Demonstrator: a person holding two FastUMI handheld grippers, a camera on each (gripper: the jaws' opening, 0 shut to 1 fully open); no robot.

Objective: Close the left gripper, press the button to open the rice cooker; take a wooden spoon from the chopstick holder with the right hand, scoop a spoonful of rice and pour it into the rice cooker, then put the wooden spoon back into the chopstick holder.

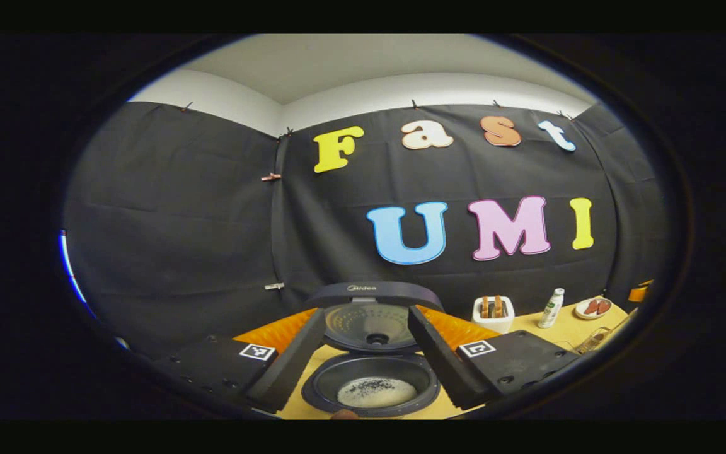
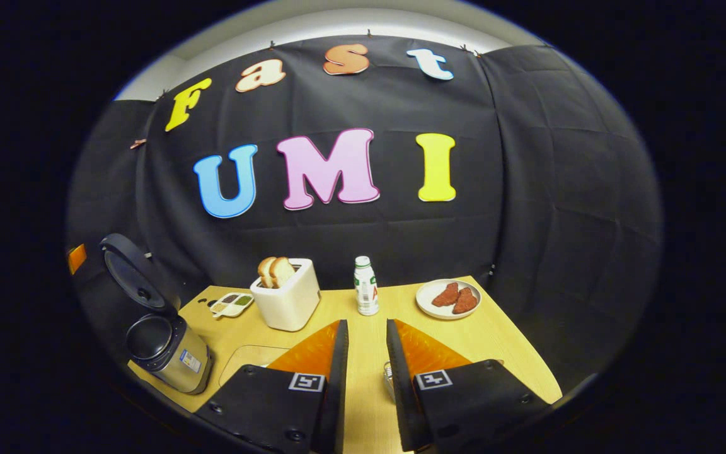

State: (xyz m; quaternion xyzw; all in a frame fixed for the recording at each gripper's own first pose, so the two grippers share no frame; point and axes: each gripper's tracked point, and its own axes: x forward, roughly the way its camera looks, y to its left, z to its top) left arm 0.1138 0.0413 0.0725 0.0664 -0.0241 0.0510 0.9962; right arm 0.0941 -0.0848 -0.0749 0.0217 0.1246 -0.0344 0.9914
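Left gripper view: the left gripper (image 1: 372, 343) is hovering above the rice cooker (image 1: 372, 378), its jaws standing wide apart and holding nothing. The lid (image 1: 372, 306) is standing open and upright, with "Midea" printed on its top edge. White rice (image 1: 375, 392) with dark specks is lying in the inner pot.

Right gripper view: the right gripper (image 2: 367, 366) is pointing over the tabletop (image 2: 501, 353), its jaws parted by a narrow gap and gripping nothing. The rice cooker (image 2: 161, 343) is sitting at the left tabletop edge, lid raised. A toaster (image 2: 286, 293), a bottle (image 2: 366, 285) and a plate (image 2: 448, 297) are standing farther back.
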